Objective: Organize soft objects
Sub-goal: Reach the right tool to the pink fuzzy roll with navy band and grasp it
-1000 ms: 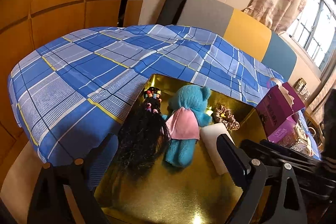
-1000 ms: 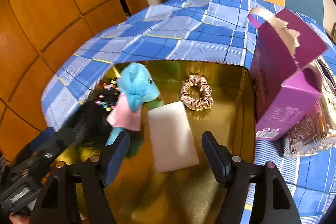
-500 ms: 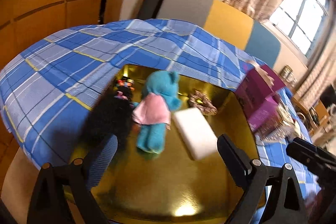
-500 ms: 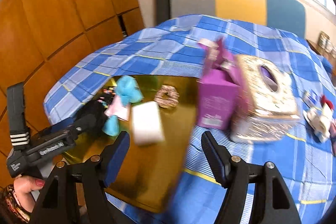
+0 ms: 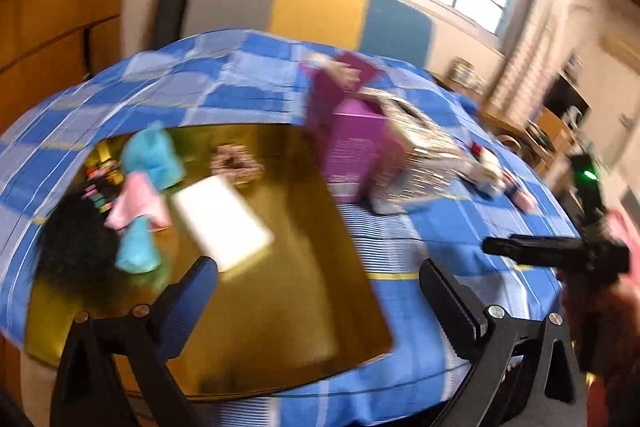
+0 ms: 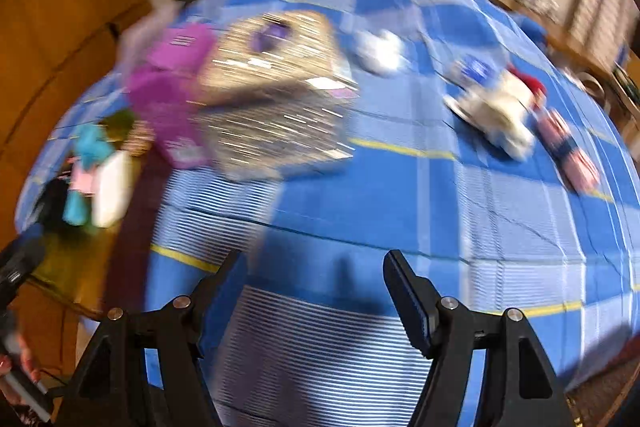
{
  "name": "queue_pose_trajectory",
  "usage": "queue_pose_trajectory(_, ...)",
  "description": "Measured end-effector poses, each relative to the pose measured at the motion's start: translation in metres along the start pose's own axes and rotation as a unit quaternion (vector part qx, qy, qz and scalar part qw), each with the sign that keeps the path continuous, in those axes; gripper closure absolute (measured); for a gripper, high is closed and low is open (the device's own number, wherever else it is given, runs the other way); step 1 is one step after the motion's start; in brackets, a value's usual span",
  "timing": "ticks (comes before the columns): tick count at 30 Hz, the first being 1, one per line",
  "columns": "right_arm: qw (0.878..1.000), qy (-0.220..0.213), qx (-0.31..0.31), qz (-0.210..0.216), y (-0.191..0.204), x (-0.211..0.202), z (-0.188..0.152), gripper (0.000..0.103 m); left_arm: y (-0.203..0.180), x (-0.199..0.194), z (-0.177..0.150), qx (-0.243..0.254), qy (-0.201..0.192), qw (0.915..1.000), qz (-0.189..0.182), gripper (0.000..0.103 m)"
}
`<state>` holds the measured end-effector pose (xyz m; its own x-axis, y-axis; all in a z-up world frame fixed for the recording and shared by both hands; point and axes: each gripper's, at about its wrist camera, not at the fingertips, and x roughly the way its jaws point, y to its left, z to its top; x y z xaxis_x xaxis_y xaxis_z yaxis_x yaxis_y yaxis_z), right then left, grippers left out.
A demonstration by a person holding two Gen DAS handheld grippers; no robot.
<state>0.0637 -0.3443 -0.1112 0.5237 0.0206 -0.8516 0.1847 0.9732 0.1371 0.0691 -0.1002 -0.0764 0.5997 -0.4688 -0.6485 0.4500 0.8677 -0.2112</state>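
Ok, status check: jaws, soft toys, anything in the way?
Both grippers, left and right, open, empty. Teddy on gold tray. White plush loose on cloth. Nothing blocking.

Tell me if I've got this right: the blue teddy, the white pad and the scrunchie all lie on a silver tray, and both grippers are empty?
Nearly. The tray is gold, as the left wrist view shows. The blue teddy, white pad and scrunchie lie on it; the left gripper and right gripper are empty.
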Motion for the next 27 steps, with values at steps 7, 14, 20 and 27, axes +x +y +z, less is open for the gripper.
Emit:
queue_pose_trajectory(7, 0.996, 0.033, 0.075, -0.019, -0.077, 0.012, -0.006, 0.031, -0.056, 0.022, -0.002, 0.059, 0.036, 0.9968, -0.041, 0.001)
queue_pose_trajectory(14, 0.985, -0.001, 0.147, -0.094, -0.174, 0.0, 0.026, 0.031, -0.097, 0.043, -0.002, 0.098, 0.07, 0.9904, -0.067, 0.001)
queue_pose_trajectory(20, 0.967, -0.055, 0.198, -0.148, -0.258, -0.007, 0.069, 0.031, -0.125, 0.057, 0.0, 0.114, 0.089, 0.9864, -0.078, 0.0)
queue_pose_trajectory(27, 0.968, -0.059, 0.195, -0.146, -0.29, 0.028, 0.094, 0.031, -0.145, 0.078, 0.005, 0.116, 0.109, 0.9842, -0.079, 0.001)
